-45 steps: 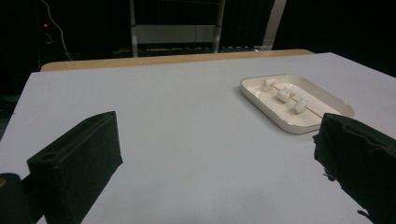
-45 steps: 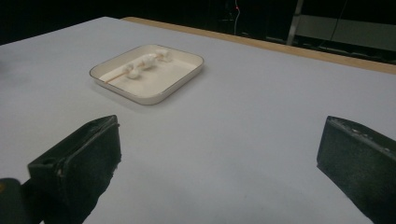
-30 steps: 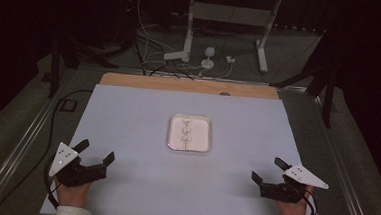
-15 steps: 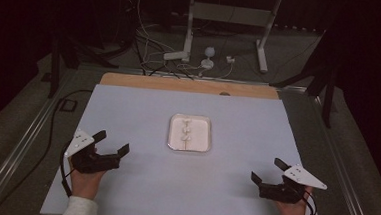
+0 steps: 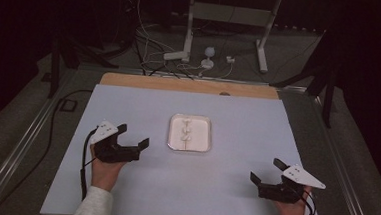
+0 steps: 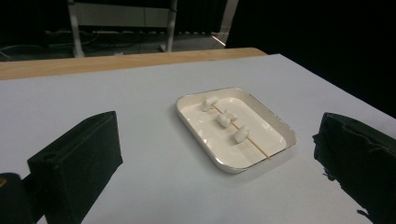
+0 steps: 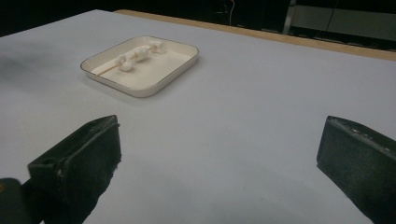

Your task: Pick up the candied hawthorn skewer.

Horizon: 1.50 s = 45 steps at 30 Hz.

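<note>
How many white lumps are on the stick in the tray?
3. All sit on the stick in the tray: a lump at the far end, a middle lump, and a near lump. None seem hidden.

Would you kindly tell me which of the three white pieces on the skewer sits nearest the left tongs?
The end piece toward the skewer's long bare tip; the other two sit farther back.

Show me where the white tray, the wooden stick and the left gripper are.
tray (image 6: pixel 279 132): left gripper view, right rim.
stick (image 6: pixel 256 144): left gripper view, bare stretch past the last white piece.
left gripper (image 5: pixel 132 135): high view, midway between its fingertips.
</note>
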{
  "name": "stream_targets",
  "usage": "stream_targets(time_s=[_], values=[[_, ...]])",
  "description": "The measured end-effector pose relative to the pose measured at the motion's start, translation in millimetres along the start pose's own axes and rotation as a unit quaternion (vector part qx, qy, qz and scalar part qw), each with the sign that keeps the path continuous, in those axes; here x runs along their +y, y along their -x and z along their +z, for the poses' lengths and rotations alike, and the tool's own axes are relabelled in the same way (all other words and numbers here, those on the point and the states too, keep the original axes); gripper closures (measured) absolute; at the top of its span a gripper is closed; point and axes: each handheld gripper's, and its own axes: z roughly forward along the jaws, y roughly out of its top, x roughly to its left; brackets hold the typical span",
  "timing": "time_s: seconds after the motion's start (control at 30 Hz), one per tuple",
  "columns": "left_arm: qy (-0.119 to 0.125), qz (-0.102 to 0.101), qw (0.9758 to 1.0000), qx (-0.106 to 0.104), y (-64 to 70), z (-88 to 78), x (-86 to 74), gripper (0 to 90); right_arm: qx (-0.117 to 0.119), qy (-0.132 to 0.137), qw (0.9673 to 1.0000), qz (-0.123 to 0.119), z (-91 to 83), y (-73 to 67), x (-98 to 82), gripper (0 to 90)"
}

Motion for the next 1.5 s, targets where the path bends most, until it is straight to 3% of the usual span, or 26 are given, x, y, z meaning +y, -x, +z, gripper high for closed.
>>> stream_targets(time_s=[0.67,0.93,1.5], values=[[-0.05,-0.003,0.9982,-0.034,20.1,59.6,-1.5,1.5,0.0,-0.003,1.0,0.0,1.3,0.3,-0.6,0.0],[-0.061,-0.011,0.997,-0.046,24.8,74.4,-2.3,1.5,0.001,-0.003,1.0,0.0,1.8,-0.1,-0.6,0.0],[-0.105,-0.019,0.9933,-0.046,33.8,107.8,-14.5,1.8,-0.003,-0.003,1.0,0.0,0.8,0.4,-0.5,0.0]])
